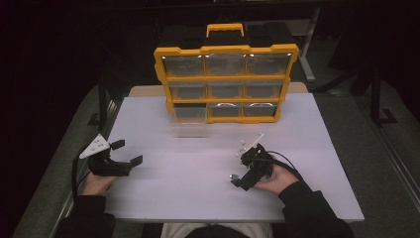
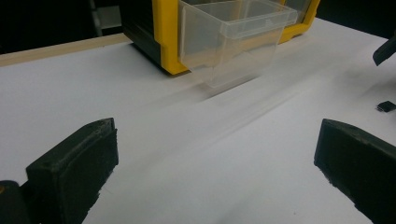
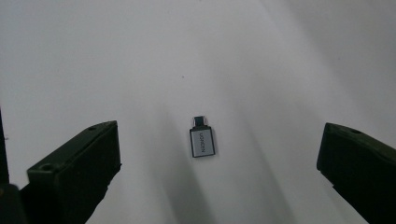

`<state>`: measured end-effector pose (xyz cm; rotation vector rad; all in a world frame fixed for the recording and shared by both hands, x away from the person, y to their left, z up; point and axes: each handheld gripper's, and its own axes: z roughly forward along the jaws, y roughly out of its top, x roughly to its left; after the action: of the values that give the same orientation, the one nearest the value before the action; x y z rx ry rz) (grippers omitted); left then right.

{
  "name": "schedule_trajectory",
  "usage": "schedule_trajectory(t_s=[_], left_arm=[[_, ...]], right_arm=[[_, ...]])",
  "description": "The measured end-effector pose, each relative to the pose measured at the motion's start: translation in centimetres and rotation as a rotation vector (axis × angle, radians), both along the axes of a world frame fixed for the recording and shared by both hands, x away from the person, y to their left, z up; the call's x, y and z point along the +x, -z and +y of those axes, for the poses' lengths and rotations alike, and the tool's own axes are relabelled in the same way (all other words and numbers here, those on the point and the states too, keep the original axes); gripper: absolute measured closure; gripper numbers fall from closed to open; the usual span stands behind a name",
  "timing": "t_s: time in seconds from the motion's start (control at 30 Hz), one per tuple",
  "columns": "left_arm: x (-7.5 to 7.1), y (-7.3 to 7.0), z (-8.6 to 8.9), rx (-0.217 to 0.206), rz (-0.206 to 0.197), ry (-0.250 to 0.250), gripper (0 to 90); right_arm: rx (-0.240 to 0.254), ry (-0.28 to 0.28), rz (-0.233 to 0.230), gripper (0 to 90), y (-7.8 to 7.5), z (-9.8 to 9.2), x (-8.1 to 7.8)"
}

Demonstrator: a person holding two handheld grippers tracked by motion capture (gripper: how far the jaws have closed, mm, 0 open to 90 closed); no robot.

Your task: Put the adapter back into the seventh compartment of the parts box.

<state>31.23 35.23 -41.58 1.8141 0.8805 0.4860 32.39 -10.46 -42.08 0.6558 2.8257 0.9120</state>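
Observation:
A small silver adapter (image 3: 202, 141) with a black plug end lies flat on the white table (image 1: 198, 193). My right gripper (image 3: 217, 158) hangs over it, open, one jaw on each side and neither touching it. In the high view that right gripper (image 1: 237, 179) tilts down at the table's front right, the adapter (image 1: 232, 176) at its tip. My left gripper (image 1: 128, 152) rests open at the front left with nothing in it. From the left gripper (image 2: 217, 158), a clear plastic drawer (image 2: 233, 37) juts out ahead, and the adapter (image 2: 386, 106) shows far right.
A yellow organizer (image 1: 226, 49) with clear drawers stands upright at the table's back centre, black handle on top. Its bottom-left drawer (image 1: 188, 126) is pulled out onto the table. Dark floor and table legs surround the table.

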Motion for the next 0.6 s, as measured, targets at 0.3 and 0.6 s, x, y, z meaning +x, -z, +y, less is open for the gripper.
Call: schedule_trajectory(t_s=[0.3,0.6], left_arm=[[-0.01,-0.02,0.02,-0.001,-0.003,0.001,0.0],[-0.01,0.01,-0.03,0.003,0.000,0.002,0.0]], right_arm=[[-0.023,-0.026,0.026,3.2,0.43,0.64,0.37],[-0.036,-0.059,0.079,15.3,0.81,0.85,0.82]])
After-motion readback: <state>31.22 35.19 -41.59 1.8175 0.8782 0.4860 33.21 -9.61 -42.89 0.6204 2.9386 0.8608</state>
